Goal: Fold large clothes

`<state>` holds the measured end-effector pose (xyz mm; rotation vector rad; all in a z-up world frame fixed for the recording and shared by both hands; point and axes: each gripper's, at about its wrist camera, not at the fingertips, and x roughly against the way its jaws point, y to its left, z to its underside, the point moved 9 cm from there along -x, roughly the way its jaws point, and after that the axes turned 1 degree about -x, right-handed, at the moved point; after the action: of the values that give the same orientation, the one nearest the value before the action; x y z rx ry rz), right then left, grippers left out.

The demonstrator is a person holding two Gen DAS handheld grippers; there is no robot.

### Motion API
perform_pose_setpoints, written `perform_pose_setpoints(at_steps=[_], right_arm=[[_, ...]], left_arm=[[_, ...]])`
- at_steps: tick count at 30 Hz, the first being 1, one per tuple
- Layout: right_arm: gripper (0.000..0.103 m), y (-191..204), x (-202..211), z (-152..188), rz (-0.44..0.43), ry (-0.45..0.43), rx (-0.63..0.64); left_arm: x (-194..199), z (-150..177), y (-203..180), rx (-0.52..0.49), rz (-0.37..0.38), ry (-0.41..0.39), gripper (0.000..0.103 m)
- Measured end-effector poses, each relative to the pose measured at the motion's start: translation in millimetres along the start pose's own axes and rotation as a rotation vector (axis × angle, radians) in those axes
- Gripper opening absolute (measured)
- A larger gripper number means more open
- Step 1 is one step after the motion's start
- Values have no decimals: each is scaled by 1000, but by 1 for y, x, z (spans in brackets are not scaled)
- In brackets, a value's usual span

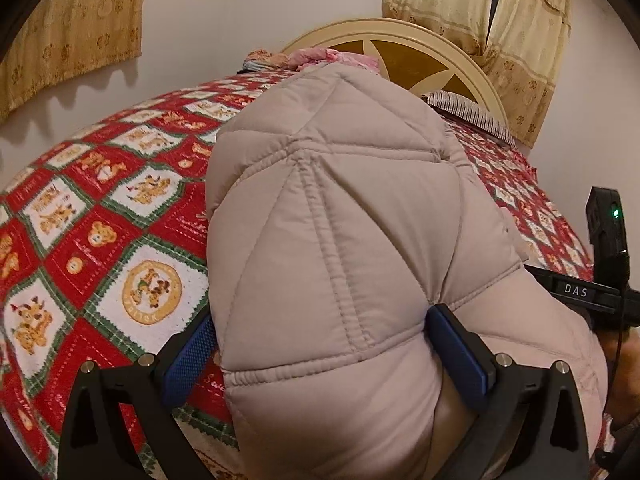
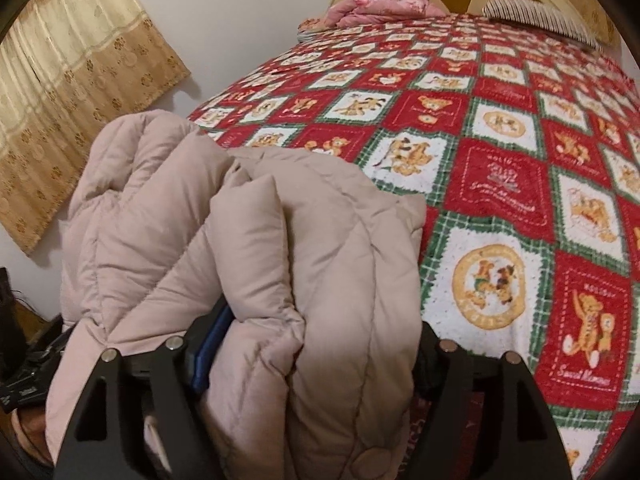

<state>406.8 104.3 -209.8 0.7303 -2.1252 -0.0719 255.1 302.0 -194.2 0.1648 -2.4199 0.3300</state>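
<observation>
Both tools are at the near edge of the bed [image 2: 500, 184], each with a bunched wad of the quilted puffer jacket [image 1: 340, 216] between its jaws.

Left tool [image 1: 320, 356]: jaws spread wide, blue pads [image 1: 188, 356] either side of a thick fold. The right pad presses into the padding; the left pad sits at the fabric edge, so contact there is unclear. Reads as a wide grip on the bulk, not a firm pinch.

Right tool [image 2: 316, 356]: jaws stand fairly wide with a fat roll of jacket between them. One blue pad shows on the left, against the fabric; the other is buried behind the cloth. I cannot tell whether it clamps or just straddles.

Jacket: pale beige-pink, diamond quilting with raised double-stitched seams, very puffy, matte shell. It's heaped in a lump over the near edge of the bed, on the red/green/white teddy-bear blanket [image 1: 100, 240]. In the right wrist view part of it hangs off the bed's side towards the wall. No clear sleeve, hem or collar is visible, and nothing is laid flat yet.

Judgement on the step: still at the spread-out stage. To do it well:
- Let go of the bulk and regrip on a single edge or seam, not a multi-layer wad. The padding is springy and will slip out of a wide hold.
- Pull the overhanging part fully onto the bed first.
- Move the two tools apart to flatten the jacket before any fold.
- There's plenty of blanket towards the headboard [image 1: 404, 56], so use it.
</observation>
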Motion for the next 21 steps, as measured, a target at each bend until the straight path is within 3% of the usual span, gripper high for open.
perform_pose_setpoints(at_steps=[13,21], right_arm=[[75,3,8,-3,153,-29,85],[79,0,8,-2,202,-31,94]], left_arm=[[7,-3,-2,-46,-59,-15,102],[5,-3,-2,-56,-69,-20,102]])
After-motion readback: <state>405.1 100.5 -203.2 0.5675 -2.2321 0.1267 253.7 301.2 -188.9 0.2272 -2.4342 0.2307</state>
